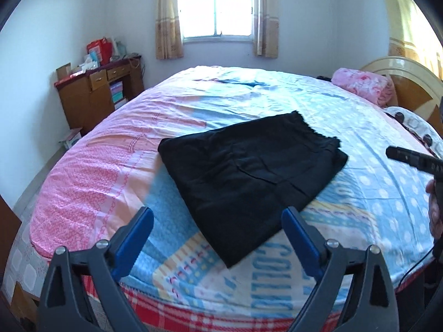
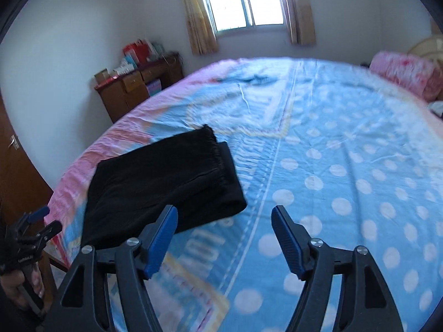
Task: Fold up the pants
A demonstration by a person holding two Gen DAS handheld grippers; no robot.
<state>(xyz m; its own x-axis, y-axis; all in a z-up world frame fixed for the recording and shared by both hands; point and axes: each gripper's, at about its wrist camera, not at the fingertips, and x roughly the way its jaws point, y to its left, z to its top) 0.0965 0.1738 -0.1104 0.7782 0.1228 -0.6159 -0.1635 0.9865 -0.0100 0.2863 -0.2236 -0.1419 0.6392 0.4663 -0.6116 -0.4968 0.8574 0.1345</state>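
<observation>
The black pants (image 1: pixel 243 171) lie folded into a flat rectangle near the front edge of the bed (image 1: pixel 110 166). My left gripper (image 1: pixel 217 218) is open and empty, held above the pants' near corner without touching them. In the right wrist view the pants (image 2: pixel 160 182) lie to the left of my right gripper (image 2: pixel 224 215), which is open and empty above the sheet. The right gripper's body shows at the right edge of the left wrist view (image 1: pixel 415 160). The left gripper shows at the lower left of the right wrist view (image 2: pixel 36 227).
A pink folded blanket (image 1: pixel 365 85) and a wooden headboard (image 1: pixel 401 72) are at the bed's far right. A wooden desk (image 1: pixel 94 96) with boxes stands by the left wall. A window (image 1: pixel 216 8) with curtains is on the far wall. A door (image 2: pixel 16 171) is at the left.
</observation>
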